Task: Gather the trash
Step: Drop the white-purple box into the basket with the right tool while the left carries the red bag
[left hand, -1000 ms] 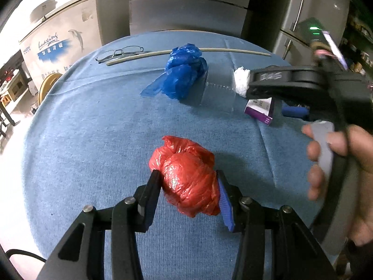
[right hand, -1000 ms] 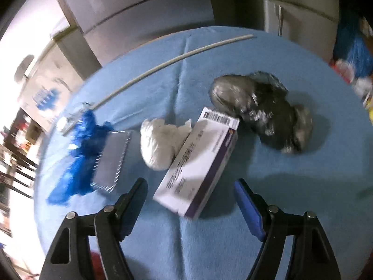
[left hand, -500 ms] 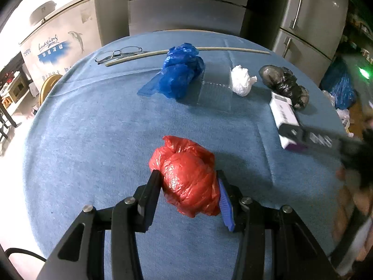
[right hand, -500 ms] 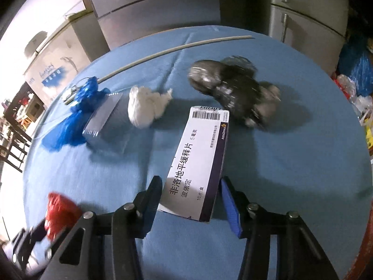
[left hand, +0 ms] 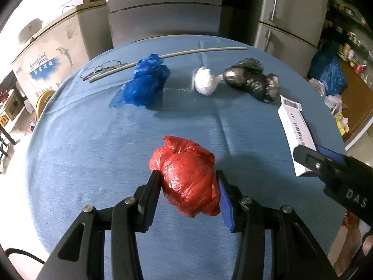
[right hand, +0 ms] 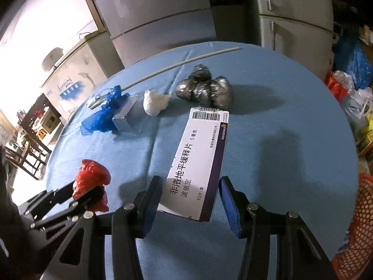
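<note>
We see the left gripper (left hand: 188, 186) clamped on a crumpled red plastic bag (left hand: 188, 177), its fingers pressed into both sides of the bundle so that the bag is lifted clear of the blue-covered bench (left hand: 93, 163). In the right wrist view the same red bag (right hand: 91, 182) shows at about eight o'clock, pinched in the left gripper (right hand: 88, 191).

The right gripper (right hand: 188, 193) has a white and purple medicine box (right hand: 198, 163) between its fingers — the box lies lengthwise along them, its barcode end pointing away toward twelve o'clock. The fingers sit close against the long edges of the box, and it is carried above the cloth, casting a shadow to its right. In the left wrist view this box (left hand: 296, 130) appears at three o'clock, with the right gripper (left hand: 319, 158) closed over its near end.

Further back on the bench lie the other pieces of trash: a blue plastic bag (left hand: 144, 84) at eleven o'clock, a white paper wad (left hand: 205, 84) near twelve, and a black crumpled bag (left hand: 254, 81) at one o'clock. A clear plastic tray (right hand: 126, 116) rests just beside the blue bag. Behind them a long pale stick (left hand: 167, 58) runs across the far edge — spectacles (left hand: 102, 68) lie at its left end. A red mesh basket (right hand: 356, 228) shows at four o'clock in the right wrist view.
</note>
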Demonstrator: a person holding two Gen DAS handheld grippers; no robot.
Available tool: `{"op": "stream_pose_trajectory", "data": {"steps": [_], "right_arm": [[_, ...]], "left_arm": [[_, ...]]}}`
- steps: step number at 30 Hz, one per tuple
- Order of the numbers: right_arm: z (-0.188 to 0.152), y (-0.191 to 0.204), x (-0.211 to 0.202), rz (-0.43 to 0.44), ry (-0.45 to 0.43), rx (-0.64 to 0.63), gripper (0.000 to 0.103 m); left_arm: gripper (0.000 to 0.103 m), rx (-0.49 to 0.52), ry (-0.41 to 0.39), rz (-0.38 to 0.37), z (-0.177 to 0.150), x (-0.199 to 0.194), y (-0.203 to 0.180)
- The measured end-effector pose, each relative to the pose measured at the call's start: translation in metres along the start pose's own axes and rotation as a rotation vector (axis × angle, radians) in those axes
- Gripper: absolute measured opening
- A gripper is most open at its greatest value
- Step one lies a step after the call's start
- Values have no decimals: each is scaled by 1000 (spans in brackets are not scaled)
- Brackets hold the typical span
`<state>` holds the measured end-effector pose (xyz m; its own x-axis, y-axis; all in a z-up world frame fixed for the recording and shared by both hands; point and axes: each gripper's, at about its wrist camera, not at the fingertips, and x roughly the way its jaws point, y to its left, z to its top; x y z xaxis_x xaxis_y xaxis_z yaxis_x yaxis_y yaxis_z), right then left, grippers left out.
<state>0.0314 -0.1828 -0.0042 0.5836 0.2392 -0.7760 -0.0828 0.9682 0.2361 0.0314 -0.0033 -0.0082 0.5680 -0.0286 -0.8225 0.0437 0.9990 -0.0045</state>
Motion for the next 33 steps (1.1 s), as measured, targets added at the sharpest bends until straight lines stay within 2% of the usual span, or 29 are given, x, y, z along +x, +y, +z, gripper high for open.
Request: {"op": "stream_pose_trajectory", "data": {"steps": [8, 16, 33], "right_arm": [[-12, -35, -24, -15, -26, 66, 54], [-24, -52, -43, -33, -68, 89, 54], [-52, -122, -80, -107, -115, 240, 54]], "left_arm": [[48, 23, -2, -3, 2, -5, -14], [48, 60, -13, -3, 8, -9, -34], [48, 165, -8, -56, 7, -7, -89]]}}
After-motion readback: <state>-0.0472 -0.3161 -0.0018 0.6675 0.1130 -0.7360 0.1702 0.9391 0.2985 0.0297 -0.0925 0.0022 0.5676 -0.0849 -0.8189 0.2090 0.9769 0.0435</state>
